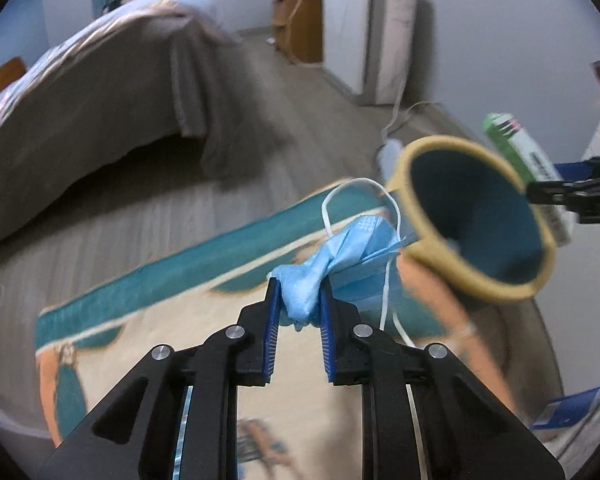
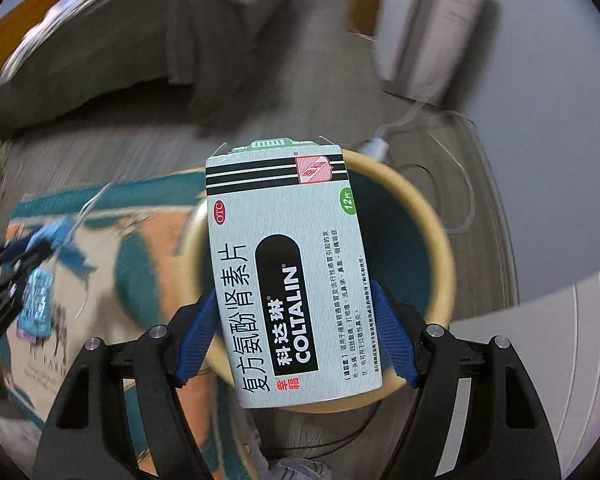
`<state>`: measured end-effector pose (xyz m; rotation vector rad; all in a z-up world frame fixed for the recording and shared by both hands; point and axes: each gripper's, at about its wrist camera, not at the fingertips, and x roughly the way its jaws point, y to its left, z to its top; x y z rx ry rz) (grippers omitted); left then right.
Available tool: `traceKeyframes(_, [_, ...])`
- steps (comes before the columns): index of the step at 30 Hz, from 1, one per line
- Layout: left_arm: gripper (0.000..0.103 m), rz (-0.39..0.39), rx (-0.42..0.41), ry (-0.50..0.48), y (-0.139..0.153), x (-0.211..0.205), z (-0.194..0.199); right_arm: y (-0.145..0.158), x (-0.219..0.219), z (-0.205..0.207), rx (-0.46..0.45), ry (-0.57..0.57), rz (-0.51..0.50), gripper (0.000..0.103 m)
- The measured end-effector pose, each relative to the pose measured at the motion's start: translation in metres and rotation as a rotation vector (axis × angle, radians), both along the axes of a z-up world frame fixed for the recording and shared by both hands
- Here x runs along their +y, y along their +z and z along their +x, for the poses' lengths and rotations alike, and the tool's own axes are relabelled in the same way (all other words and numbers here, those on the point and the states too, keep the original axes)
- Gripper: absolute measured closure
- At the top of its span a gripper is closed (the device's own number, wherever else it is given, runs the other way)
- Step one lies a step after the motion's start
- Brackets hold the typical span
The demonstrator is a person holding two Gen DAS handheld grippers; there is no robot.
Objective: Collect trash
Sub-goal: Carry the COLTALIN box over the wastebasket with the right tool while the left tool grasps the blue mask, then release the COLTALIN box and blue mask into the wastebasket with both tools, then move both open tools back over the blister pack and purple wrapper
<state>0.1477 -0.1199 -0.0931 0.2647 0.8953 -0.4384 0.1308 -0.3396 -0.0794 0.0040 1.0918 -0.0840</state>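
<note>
Your left gripper (image 1: 300,300) pinches mask (image 1: 340,256) tight, just beside bin (image 1: 476,216). Right gripper (image 2: 296,332) clamps pill box (image 2: 288,276) over bin mouth, probably ready for drop.

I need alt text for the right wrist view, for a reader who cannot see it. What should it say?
The right gripper holds a white and green medicine box printed COLTALIN between its blue fingers, above a round bin with a tan rim and teal inside. At the left edge, the left gripper carries a blue face mask over a patterned rug.
</note>
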Motion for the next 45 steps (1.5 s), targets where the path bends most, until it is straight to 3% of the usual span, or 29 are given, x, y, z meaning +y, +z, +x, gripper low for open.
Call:
traceKeyframes(5, [0.084, -0.060, 0.026, -0.074, 0.009, -0.056, 0.000, -0.007, -0.040, -0.004, 0.005, -0.124, 0.022, 0.031])
traceKeyframes(12, [0.080, -0.026, 0.053, -0.142, -0.004, -0.124, 0.011, -0.015, -0.063, -0.005, 0.016, -0.194, 0.057, 0.030])
traceKeyframes(14, [0.058, -0.019, 0.047, -0.164, -0.006, -0.134, 0.010, -0.015, -0.064, -0.004, 0.016, -0.196, 0.073, 0.030])
traceKeyframes(17, [0.041, 0.022, 0.020, -0.157, -0.007, -0.139, 0.008, -0.016, -0.066, -0.004, 0.018, -0.183, 0.080, 0.029])
traceKeyframes(18, [0.035, 0.021, 0.020, -0.154, -0.007, -0.137, 0.008, -0.016, -0.065, -0.003, 0.019, -0.179, 0.080, 0.024])
traceKeyframes(19, [0.025, 0.020, 0.014, -0.145, -0.005, -0.134, 0.007, -0.016, -0.065, -0.003, 0.018, -0.177, 0.078, 0.022])
traceKeyframes(23, [0.013, 0.001, -0.009, -0.107, 0.004, -0.120, 0.004, -0.015, -0.065, -0.002, 0.009, -0.180, 0.079, 0.017])
traceKeyframes(32, [0.009, 0.005, -0.056, -0.040, 0.038, -0.065, -0.016, 0.004, -0.042, -0.001, -0.030, -0.148, 0.090, 0.006])
traceKeyframes(45, [0.009, 0.034, -0.072, 0.199, 0.080, 0.083, -0.057, 0.039, 0.044, -0.002, -0.091, 0.007, 0.046, 0.006])
